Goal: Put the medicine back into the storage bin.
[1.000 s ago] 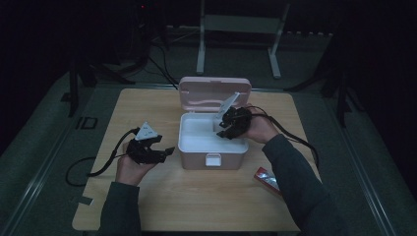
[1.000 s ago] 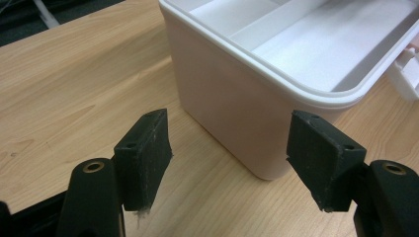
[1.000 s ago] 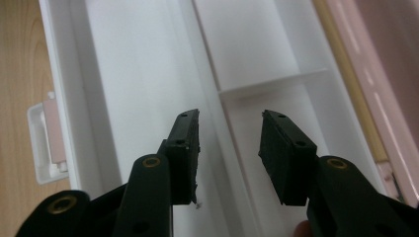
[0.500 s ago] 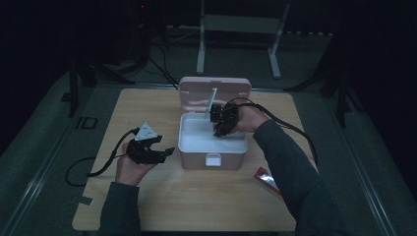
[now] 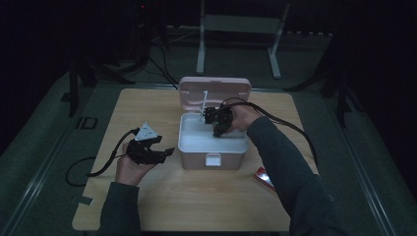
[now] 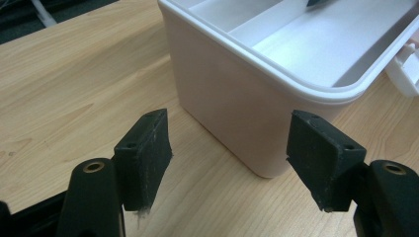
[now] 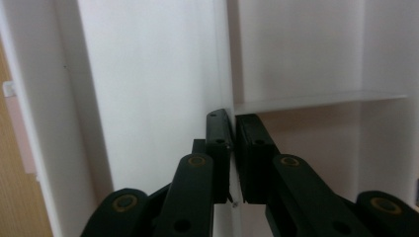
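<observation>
While the open pink box [image 5: 212, 142] sits mid-table, lid tipped toward the far edge, the right gripper [image 5: 216, 129] reaches inside, likely to pull a partition; bare table lies on each side. Left gripper view: fingers [image 6: 144, 158] wide, empty, idling just beside the box corner. Right gripper view: fingers [image 7: 218, 143] have just been closing, now pinching the thin white divider [image 7: 316, 99] between the compartments.

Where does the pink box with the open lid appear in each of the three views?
High view: the box is in the centre, lid open.
Left gripper view: upper right, its corner beyond the open jaws.
Right gripper view: its white inside, behind jaws shut on a divider.
Shared landmark: the wooden table.
</observation>
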